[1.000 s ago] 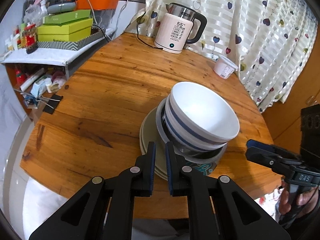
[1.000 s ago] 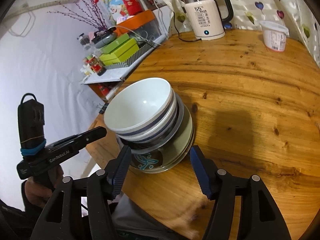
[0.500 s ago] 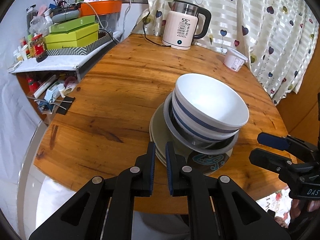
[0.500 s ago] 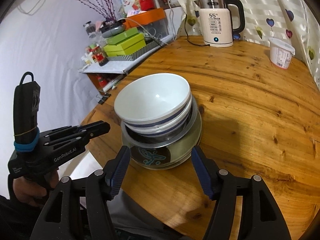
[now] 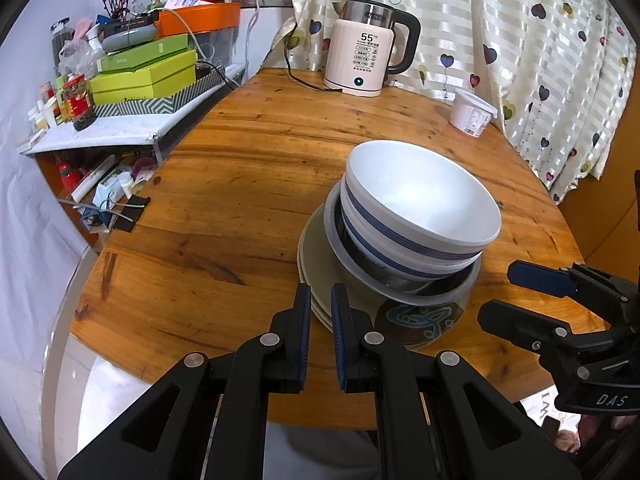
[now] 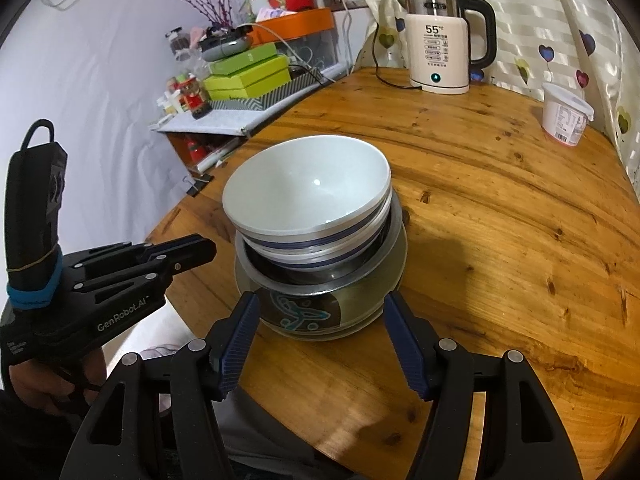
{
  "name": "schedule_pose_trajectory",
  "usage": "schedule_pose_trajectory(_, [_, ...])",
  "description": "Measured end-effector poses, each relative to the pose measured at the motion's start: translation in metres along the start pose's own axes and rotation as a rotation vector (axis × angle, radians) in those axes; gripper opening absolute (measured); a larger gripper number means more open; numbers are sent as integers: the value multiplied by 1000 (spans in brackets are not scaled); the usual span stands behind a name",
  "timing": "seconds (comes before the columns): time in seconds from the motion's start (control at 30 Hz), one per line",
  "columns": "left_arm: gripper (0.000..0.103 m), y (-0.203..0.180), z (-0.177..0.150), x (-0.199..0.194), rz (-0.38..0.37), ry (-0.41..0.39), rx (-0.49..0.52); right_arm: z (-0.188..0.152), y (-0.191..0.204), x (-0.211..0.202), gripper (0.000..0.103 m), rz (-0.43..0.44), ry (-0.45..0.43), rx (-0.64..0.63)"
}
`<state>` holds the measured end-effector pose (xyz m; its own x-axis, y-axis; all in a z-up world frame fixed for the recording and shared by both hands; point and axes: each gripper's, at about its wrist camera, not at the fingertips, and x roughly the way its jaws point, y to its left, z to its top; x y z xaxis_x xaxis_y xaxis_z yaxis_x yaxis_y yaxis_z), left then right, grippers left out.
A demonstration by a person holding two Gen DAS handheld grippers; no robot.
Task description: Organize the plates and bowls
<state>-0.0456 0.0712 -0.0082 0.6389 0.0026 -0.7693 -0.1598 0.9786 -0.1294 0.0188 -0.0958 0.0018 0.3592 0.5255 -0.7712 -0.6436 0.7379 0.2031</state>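
We hold two grippers over a round wooden surface, where the dishes sit near the front edge in one pile: two white bowls with blue bands nested in a steel bowl, all on a stack of pale plates, one showing a teal swirl motif. Our left gripper hovers just in front of the plates' rim, its fingers drawn nearly together with nothing between them. Our right gripper has its fingers spread wide either side of the pile's base, grasping nothing.

The white bowls lean visibly to one side inside the steel bowl. We judge that a nudge at the plate rim or an uneven lift could tip them out, and with the pile this close to the edge, anything sliding may go off the surface. A white electric kettle and a white plastic tub stand well apart at the back.
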Motion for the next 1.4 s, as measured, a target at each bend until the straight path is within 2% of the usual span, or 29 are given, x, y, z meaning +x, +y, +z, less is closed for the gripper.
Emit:
schedule_pose_trajectory(0.2, [10,1,0,2,6,7,-13,0,1,3,65,-3,7,-4])
schedule_pose_trajectory(0.5, [10,6,-2,6,-34,28,-45,1,2,4,65,-15,12,-4])
schedule_pose_trajectory(1.4, [10,0,-3,9,-30,54,-37,0,2,5,66,-30,17,-11])
